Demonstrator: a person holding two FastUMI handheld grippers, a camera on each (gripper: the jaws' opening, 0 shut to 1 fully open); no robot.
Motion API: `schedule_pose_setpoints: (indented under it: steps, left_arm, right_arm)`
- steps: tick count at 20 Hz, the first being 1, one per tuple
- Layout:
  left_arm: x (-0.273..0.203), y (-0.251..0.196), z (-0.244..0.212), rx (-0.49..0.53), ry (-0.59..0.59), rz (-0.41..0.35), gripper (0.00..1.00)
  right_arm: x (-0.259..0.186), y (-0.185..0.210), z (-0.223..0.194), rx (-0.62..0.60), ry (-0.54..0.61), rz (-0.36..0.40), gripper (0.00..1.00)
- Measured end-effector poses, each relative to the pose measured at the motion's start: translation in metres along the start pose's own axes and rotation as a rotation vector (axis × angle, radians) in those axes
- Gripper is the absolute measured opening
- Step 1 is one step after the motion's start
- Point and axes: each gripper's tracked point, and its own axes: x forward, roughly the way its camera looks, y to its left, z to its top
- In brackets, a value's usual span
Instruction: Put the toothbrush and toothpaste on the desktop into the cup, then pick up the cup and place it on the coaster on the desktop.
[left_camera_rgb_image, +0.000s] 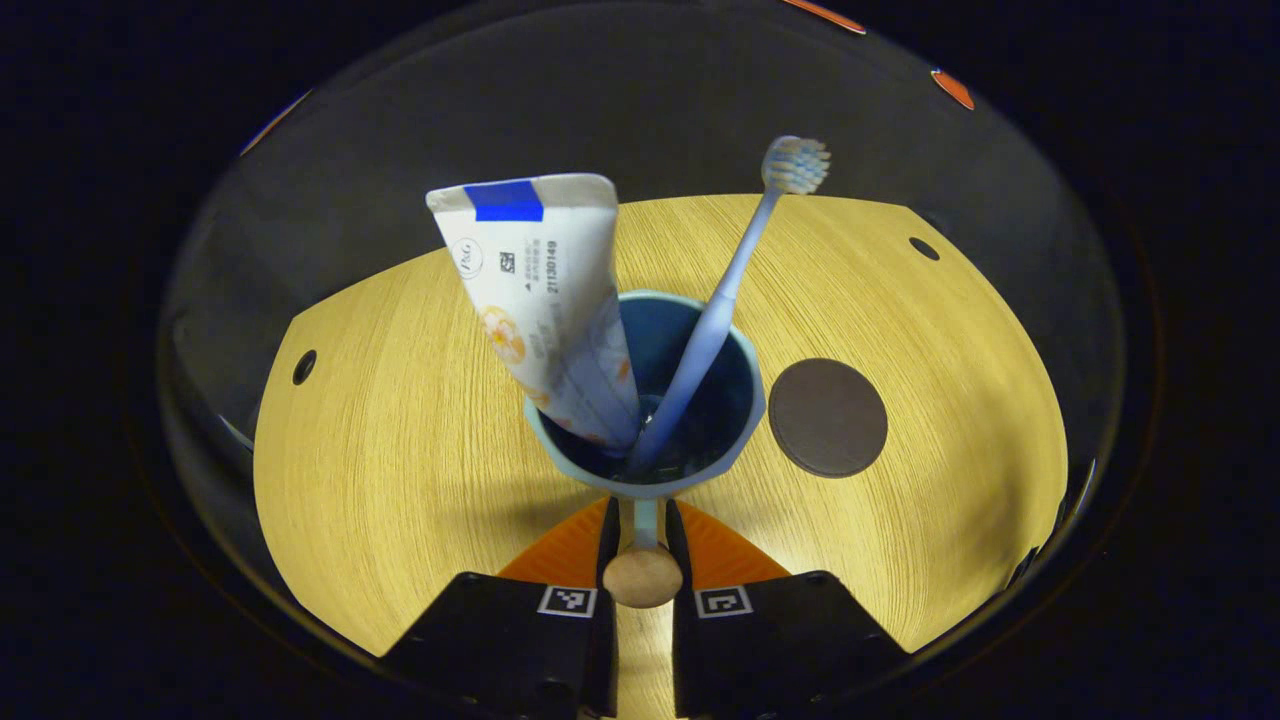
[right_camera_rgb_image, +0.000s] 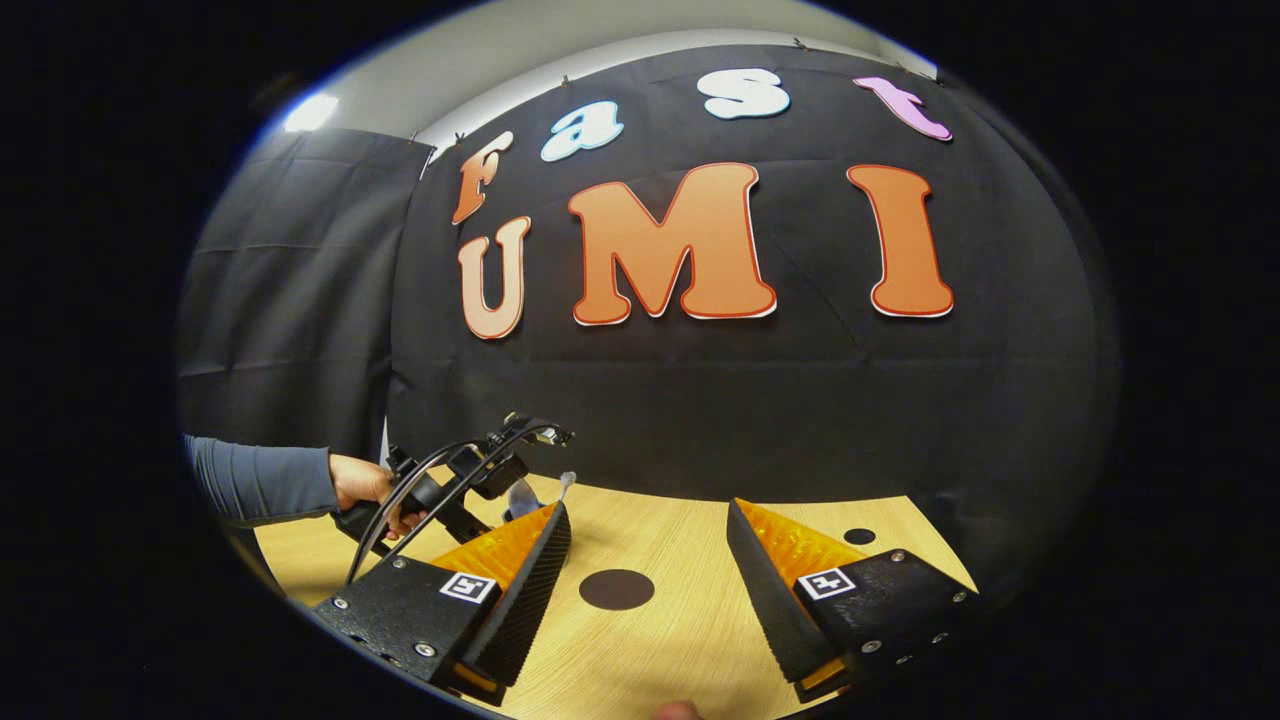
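A blue cup (left_camera_rgb_image: 745, 400) holds a white toothpaste tube (left_camera_rgb_image: 540, 290) leaning left and a light-blue toothbrush (left_camera_rgb_image: 735, 270) leaning right, bristles up. The cup's thin handle ends in a wooden knob (left_camera_rgb_image: 643, 577). My left gripper (left_camera_rgb_image: 641, 522) is shut on that handle, just behind the cup. A dark round coaster (left_camera_rgb_image: 828, 417) lies on the desktop immediately right of the cup. In the right gripper view my right gripper (right_camera_rgb_image: 648, 545) hangs open above the desktop with nothing between its fingers, and the coaster (right_camera_rgb_image: 617, 589) lies beyond them. Whether the cup rests on the desktop I cannot tell.
The light wooden desktop (left_camera_rgb_image: 400, 450) has small dark holes near its corners (left_camera_rgb_image: 304, 366). In the right gripper view a hand (right_camera_rgb_image: 365, 490) in a grey-blue sleeve holds the left gripper (right_camera_rgb_image: 460, 480) at the far left, the toothbrush tip (right_camera_rgb_image: 567, 480) showing behind my left finger.
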Motion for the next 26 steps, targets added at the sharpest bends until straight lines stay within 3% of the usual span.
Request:
schedule_pose_setpoints:
  steps: [5, 6, 9, 10, 11, 15, 17, 26]
  left_arm:
    - [0.002, 0.0, -0.003, -0.017, -0.045, -0.014, 0.21]
    - [0.001, 0.0, -0.004, -0.015, -0.057, -0.015, 0.21]
    - [-0.003, -0.001, -0.005, 0.006, -0.078, -0.027, 0.24]
    - [-0.002, -0.002, -0.003, 0.01, -0.083, -0.033, 0.21]
    - [-0.002, -0.001, -0.002, 0.015, -0.086, -0.043, 0.24]
    - [-0.003, -0.003, 0.002, 0.042, -0.095, -0.077, 0.21]
    - [-0.001, -0.009, -0.001, 0.056, -0.095, -0.094, 0.24]
    - [0.002, -0.01, -0.013, 0.081, -0.037, -0.12, 0.21]
  right_arm:
    - [-0.003, -0.001, 0.002, -0.002, -0.005, -0.003, 0.99]
    - [-0.004, -0.002, 0.003, -0.003, -0.007, -0.005, 0.94]
    - [-0.008, -0.002, 0.006, -0.002, -0.016, -0.007, 0.94]
    - [-0.009, -0.003, 0.007, -0.003, -0.017, -0.01, 0.94]
    - [-0.011, -0.003, 0.007, -0.007, -0.019, -0.011, 0.94]
    - [-0.019, -0.009, 0.009, -0.025, -0.021, -0.023, 0.94]
    - [-0.023, -0.012, 0.009, -0.022, -0.022, -0.03, 0.94]
    - [-0.029, -0.019, 0.0, -0.003, -0.005, -0.041, 0.94]
